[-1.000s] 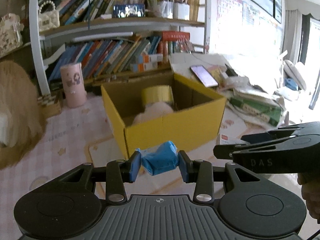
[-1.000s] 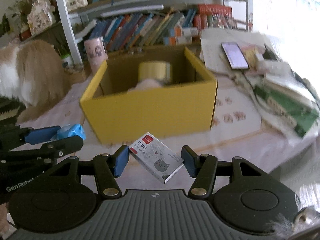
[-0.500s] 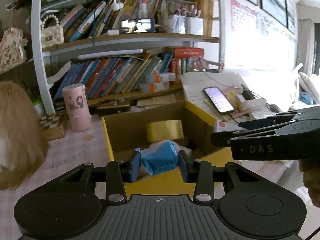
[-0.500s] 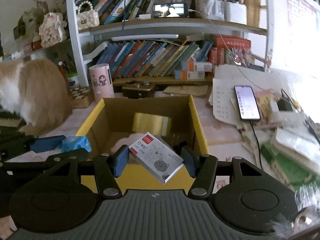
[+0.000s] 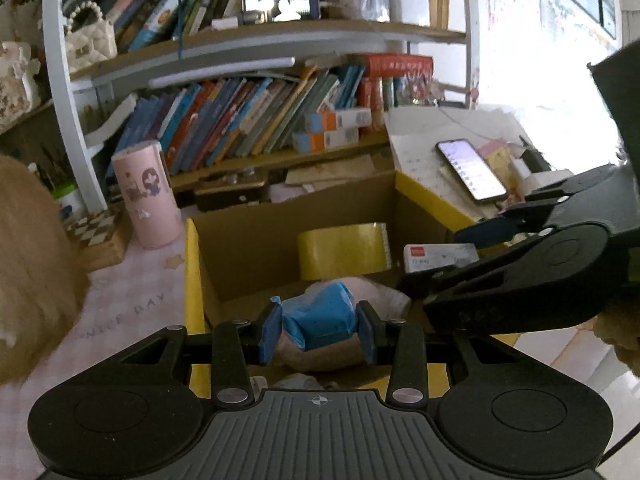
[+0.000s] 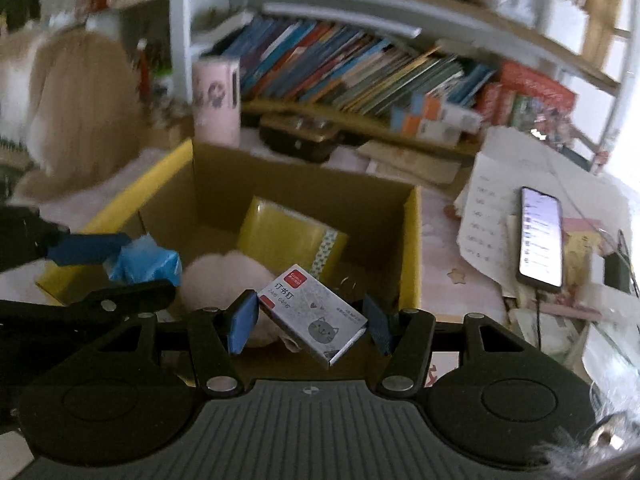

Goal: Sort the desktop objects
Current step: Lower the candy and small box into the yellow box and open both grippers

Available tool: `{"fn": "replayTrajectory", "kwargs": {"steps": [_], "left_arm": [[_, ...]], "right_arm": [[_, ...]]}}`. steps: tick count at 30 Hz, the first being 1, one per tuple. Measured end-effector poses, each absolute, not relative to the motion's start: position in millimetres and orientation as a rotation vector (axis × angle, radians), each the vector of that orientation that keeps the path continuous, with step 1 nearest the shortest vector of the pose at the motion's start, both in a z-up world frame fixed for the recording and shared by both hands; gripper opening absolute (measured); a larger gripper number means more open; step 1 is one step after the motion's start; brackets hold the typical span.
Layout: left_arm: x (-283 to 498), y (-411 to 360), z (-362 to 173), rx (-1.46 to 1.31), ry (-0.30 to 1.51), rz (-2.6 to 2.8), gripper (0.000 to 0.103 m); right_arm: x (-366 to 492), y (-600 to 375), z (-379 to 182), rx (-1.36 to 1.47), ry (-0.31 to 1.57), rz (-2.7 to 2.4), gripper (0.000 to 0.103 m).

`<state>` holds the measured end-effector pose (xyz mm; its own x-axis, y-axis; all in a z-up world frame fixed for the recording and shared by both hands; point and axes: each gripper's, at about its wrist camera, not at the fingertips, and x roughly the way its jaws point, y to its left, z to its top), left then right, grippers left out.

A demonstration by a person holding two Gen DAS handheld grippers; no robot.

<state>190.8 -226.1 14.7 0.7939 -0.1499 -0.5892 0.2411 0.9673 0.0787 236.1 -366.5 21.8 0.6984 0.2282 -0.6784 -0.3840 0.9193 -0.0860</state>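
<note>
Hovering over the open yellow cardboard box (image 5: 420, 196), the left gripper (image 5: 319, 330) pinches a crumpled blue packet (image 5: 322, 320) between its blue pads, and the right gripper (image 6: 308, 320) clamps a small grey staple box (image 6: 314, 314) printed with a cat face and a red corner label, held tilted across the jaws. Both items hang above the box's interior, neither touching its floor. Inside the box lie a roll of yellow tape (image 5: 344, 250), leaning near the back wall, and a pale pink fluffy thing (image 6: 224, 276) beside it.

The box sits on a desk covered by a pink checked cloth (image 5: 132, 292) with faint lettering. Left of the box stands a pink cylindrical container (image 5: 146, 194) with a cartoon figure, next to a small checkered wooden block (image 5: 98, 232). A tan, furry animal (image 6: 76, 108) fills the far left edge. To the right of the box, a lit smartphone (image 6: 540, 238) rests on a loose heap of papers (image 6: 492, 208), with a cable running from it. Behind the desk rises a white-framed bookshelf (image 5: 64, 92) packed with leaning books (image 5: 248, 116); the upper shelf carries a white quilted handbag (image 5: 90, 42) with a pearl handle. Bright daylight washes out the wall on the right.
</note>
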Motion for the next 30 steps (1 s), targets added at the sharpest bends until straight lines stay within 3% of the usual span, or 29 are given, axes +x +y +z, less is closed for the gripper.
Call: {"fn": "replayTrajectory", "kwargs": {"steps": [11, 30], "left_arm": [[214, -228, -1, 0.112, 0.716, -0.204, 0.039], [208, -229, 1, 0.09, 0.721, -0.182, 0.041]], "right_arm": [[270, -356, -1, -0.403, 0.843, 0.453, 0.055], [277, -347, -9, -0.466, 0.85, 0.493, 0.056]]}}
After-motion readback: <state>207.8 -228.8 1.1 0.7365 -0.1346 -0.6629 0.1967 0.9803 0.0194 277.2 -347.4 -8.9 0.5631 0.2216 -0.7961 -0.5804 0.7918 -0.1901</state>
